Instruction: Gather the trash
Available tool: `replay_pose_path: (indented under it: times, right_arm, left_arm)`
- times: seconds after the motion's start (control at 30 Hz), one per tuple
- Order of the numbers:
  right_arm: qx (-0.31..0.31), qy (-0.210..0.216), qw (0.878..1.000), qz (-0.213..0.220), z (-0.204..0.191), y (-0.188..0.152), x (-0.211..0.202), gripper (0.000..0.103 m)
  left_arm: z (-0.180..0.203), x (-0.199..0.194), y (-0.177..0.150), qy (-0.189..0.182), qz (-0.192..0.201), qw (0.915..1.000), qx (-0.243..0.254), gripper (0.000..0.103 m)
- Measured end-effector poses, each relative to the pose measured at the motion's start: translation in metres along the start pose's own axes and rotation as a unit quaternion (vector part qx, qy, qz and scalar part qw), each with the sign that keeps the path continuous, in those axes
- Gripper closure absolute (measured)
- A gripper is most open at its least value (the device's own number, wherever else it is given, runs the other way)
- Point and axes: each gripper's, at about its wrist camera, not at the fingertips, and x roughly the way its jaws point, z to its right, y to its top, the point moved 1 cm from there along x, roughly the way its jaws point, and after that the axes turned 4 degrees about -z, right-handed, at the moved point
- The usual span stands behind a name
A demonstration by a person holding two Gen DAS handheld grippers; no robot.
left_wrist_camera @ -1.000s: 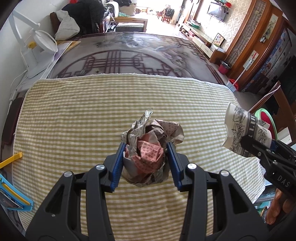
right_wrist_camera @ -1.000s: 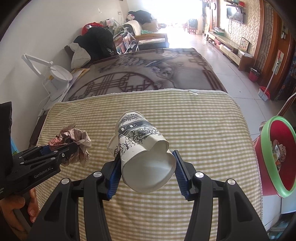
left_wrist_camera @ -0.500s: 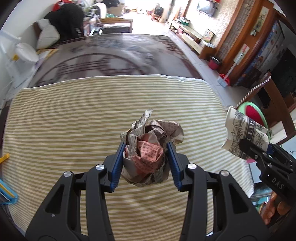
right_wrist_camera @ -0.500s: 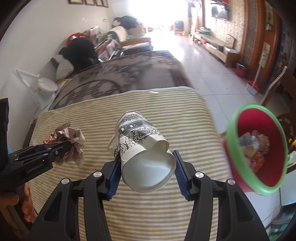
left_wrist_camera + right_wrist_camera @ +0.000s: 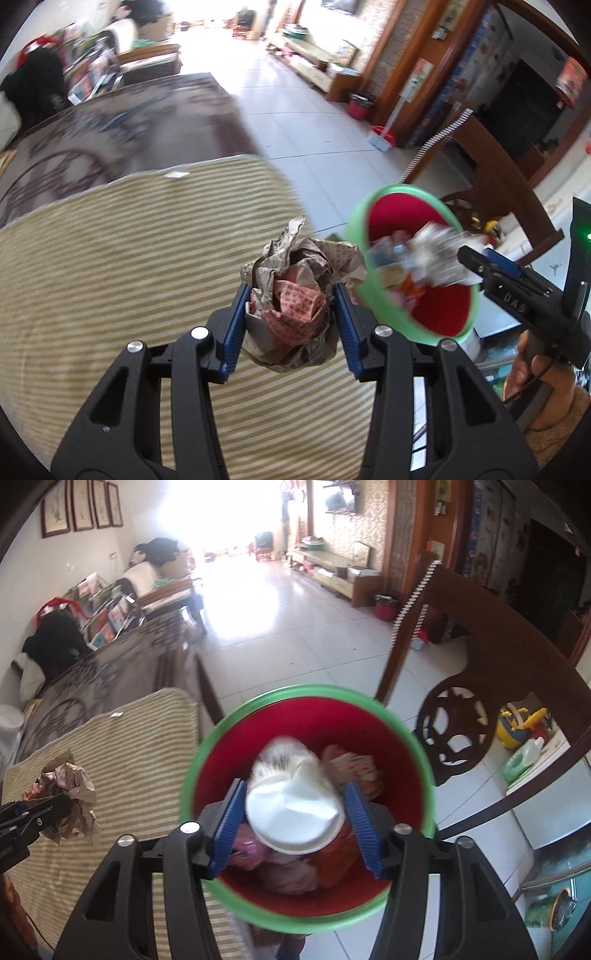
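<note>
While the right hand-held gripper (image 5: pixel 295 821), jaws just parted, frees the light, crushable paper cup (image 5: pixel 295 812) over the bin (image 5: pixel 236 731), the left hand-held gripper (image 5: pixel 290 319) pinches the soft paper wad (image 5: pixel 295 295) near the bench's (image 5: pixel 110 258) right edge.

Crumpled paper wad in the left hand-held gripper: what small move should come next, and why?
Probably carry it a little further right until it hangs over the red bin, then let go. The crumpled paper wad is clamped in the left hand-held gripper above the striped cloth, beside the bin's green rim. The right hand-held gripper has just been opening, the paper cup loose between its pads.
</note>
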Motion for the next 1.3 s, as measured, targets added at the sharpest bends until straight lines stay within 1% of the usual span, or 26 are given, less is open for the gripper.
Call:
replay_pose_path:
  times: [0.03, 0.07, 0.23, 0.37, 0.4, 0.47, 0.5, 0.53, 0.6, 0.63, 0.67, 0.7, 0.77, 0.83, 0.93, 1.0, 1.03, 1.07, 1.1, 1.13, 1.17, 1.23, 1.3]
  right_arm:
    - [0.012, -0.005, 1.0, 0.009, 0.012, -0.001, -0.005, 0.038]
    - [0.021, -0.006, 1.0, 0.014, 0.02, 0.0, -0.008, 0.036]
    - [0.065, -0.029, 0.997, 0.029, 0.063, -0.009, -0.025, 0.031]
    - [0.097, -0.044, 0.994, 0.037, 0.085, -0.016, -0.034, 0.029]
    - [0.105, -0.047, 0.993, 0.038, 0.088, -0.018, -0.036, 0.029]
    - [0.115, -0.052, 0.991, 0.039, 0.092, -0.02, -0.038, 0.028]
    - [0.12, -0.054, 0.991, 0.039, 0.091, -0.022, -0.038, 0.028]
    - [0.122, -0.055, 0.99, 0.039, 0.091, -0.022, -0.039, 0.028]
    - [0.124, -0.053, 0.99, 0.04, 0.085, -0.024, -0.041, 0.027]
    - [0.124, -0.05, 0.99, 0.042, 0.078, -0.024, -0.041, 0.027]
    - [0.124, -0.048, 0.99, 0.042, 0.075, -0.024, -0.041, 0.026]
    - [0.123, -0.045, 0.99, 0.042, 0.07, -0.024, -0.041, 0.026]
    - [0.121, -0.04, 0.991, 0.043, 0.051, -0.025, -0.042, 0.026]
    - [0.111, -0.034, 0.992, 0.046, 0.023, -0.025, -0.045, 0.026]
    - [0.099, -0.026, 0.992, 0.069, -0.023, -0.028, -0.057, 0.018]
    - [0.099, -0.011, 0.991, 0.092, -0.053, -0.03, -0.067, 0.014]
    - [0.098, 0.002, 0.989, 0.111, -0.073, -0.032, -0.076, 0.011]
    - [0.097, 0.01, 0.987, 0.125, -0.087, -0.034, -0.083, 0.008]
    - [0.094, 0.018, 0.984, 0.148, -0.106, -0.036, -0.093, 0.007]
    - [0.091, 0.024, 0.981, 0.171, -0.124, -0.038, -0.103, 0.007]
    - [0.087, 0.024, 0.976, 0.197, -0.14, -0.041, -0.114, 0.007]
    - [0.09, 0.009, 0.965, 0.247, -0.171, -0.048, -0.135, 0.007]
    - [0.091, 0.002, 0.957, 0.277, -0.191, -0.052, -0.15, 0.007]
  left_arm:
    - [0.017, 0.006, 0.007, -0.011, 0.0, 0.9998, 0.014, 0.061]
    - [0.029, 0.011, 0.012, -0.017, 0.0, 0.9995, 0.025, 0.061]
    - [0.083, 0.04, 0.026, -0.049, -0.01, 0.996, 0.074, 0.06]
    - [0.114, 0.053, 0.029, -0.059, -0.013, 0.9919, 0.111, 0.059]
    - [0.118, 0.055, 0.03, -0.061, -0.013, 0.991, 0.118, 0.056]
    - [0.121, 0.057, 0.029, -0.065, -0.015, 0.9895, 0.128, 0.042]
    - [0.12, 0.056, 0.03, -0.064, -0.015, 0.9894, 0.129, 0.032]
    - [0.117, 0.054, 0.029, -0.062, -0.014, 0.9897, 0.129, 0.028]
    - [0.109, 0.046, 0.029, -0.057, -0.007, 0.9906, 0.124, 0.027]
    - [0.099, 0.038, 0.028, -0.052, 0.0, 0.9914, 0.12, 0.026]
    - [0.091, 0.032, 0.029, -0.047, 0.007, 0.9921, 0.116, 0.025]
    - [0.084, 0.027, 0.028, -0.043, 0.013, 0.9926, 0.112, 0.02]
    - [0.055, 0.007, 0.024, -0.036, 0.03, 0.9941, 0.098, 0.018]
    - [0.028, -0.013, 0.02, -0.033, 0.045, 0.9948, 0.085, 0.015]
    - [-0.012, -0.041, 0.014, -0.03, 0.062, 0.9952, 0.07, 0.011]
    - [-0.042, -0.063, 0.008, -0.031, 0.071, 0.995, 0.064, 0.011]
    - [-0.06, -0.077, 0.003, -0.026, 0.08, 0.9945, 0.063, 0.011]
    - [-0.07, -0.086, 0.001, -0.02, 0.088, 0.994, 0.061, 0.011]
    - [-0.082, -0.096, -0.003, -0.014, 0.099, 0.9933, 0.059, 0.008]
    - [-0.098, -0.112, -0.009, -0.002, 0.117, 0.9917, 0.053, 0.005]
    - [-0.106, -0.122, -0.012, 0.008, 0.131, 0.9901, 0.049, 0.005]
    - [-0.123, -0.145, -0.02, 0.036, 0.166, 0.9846, 0.043, 0.005]
    - [-0.139, -0.169, -0.029, 0.049, 0.204, 0.9766, 0.048, 0.005]
